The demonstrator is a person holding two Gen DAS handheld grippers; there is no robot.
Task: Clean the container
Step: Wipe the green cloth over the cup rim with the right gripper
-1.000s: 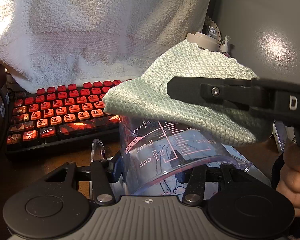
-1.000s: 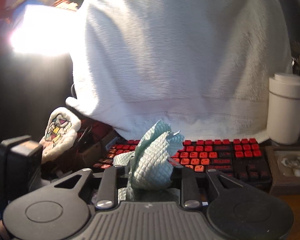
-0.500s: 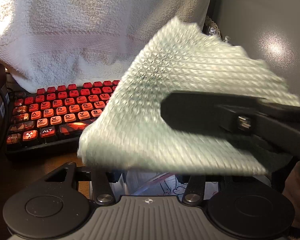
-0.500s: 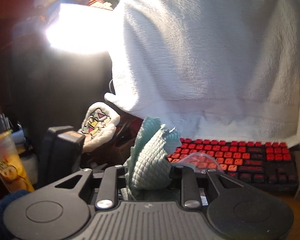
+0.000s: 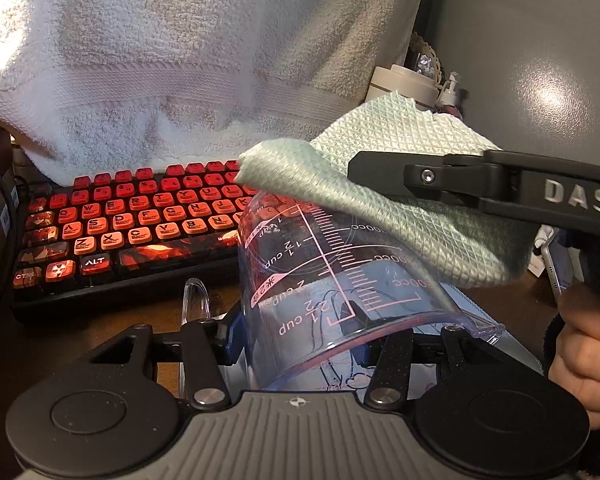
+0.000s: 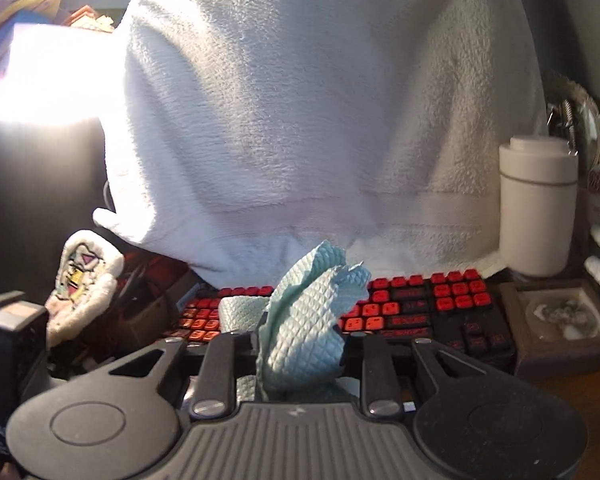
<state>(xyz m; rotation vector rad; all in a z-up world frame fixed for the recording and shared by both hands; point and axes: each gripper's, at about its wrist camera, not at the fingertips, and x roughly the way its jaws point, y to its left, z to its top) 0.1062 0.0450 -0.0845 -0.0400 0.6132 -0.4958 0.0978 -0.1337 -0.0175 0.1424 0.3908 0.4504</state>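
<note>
A: Left wrist view first. What is the left gripper (image 5: 300, 340) doing?

B: Its jaws are part-way closed on a clear measuring cup (image 5: 332, 276) with pink marks, held upside down and tilted, rim toward the camera. The cup sits just past 6 o'clock, in front of a red-keyed keyboard (image 5: 140, 216) at 9 o'clock.

A: And the cloth?

B: A pale green cloth (image 5: 380, 184) lies over the cup's upturned base at 2 o'clock, pinched by the right gripper (image 5: 360, 172), which comes in from 3 o'clock. A hand (image 5: 588, 356) shows at 4 o'clock. A white towel (image 5: 180, 60) fills 12 o'clock.

A: Right wrist view?

B: The right gripper (image 6: 300, 344) is nearly shut on the bunched cloth (image 6: 304, 328) at 6 o'clock. A white canister (image 6: 538, 204) stands at 3 o'clock. The cup cannot be made out here.
</note>
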